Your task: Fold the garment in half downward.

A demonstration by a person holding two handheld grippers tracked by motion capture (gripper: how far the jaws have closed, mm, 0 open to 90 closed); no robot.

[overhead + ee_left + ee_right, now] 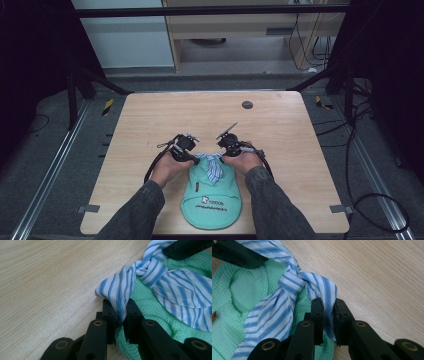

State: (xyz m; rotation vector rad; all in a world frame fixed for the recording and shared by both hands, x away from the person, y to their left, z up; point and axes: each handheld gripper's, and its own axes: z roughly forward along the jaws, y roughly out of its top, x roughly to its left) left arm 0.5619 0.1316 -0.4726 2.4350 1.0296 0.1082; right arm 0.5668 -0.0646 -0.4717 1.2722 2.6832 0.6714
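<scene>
From the high view, a mint-green garment lies flat near the front edge of the wooden surface, between the person's forearms. At its far end sits a blue-and-white striped cloth, crossed over itself like a tie or scarf at the neck. The left claw and the right claw meet this striped cloth from either side, hands resting low on the surface. The rest of the surface is bare apart from a small dark disc well away at the back.

From the left gripper view, the left claw is clamped on one loose end of the striped cloth, the fabric pinched tight between the two black pads. A single crossing of the two ends sits just beyond, above the green garment. The tip of the other claw shows at the top right, on the far end.

From the right gripper view, the right claw is likewise clamped on the other end of the striped cloth, the strip running straight down between the pads, with the green garment to the left.

My reading: the ends are already crossed once and both are gripped, so the grasp is done. What seems left is to pull the ends apart to tighten or finish the knot; it looks loose now
</scene>
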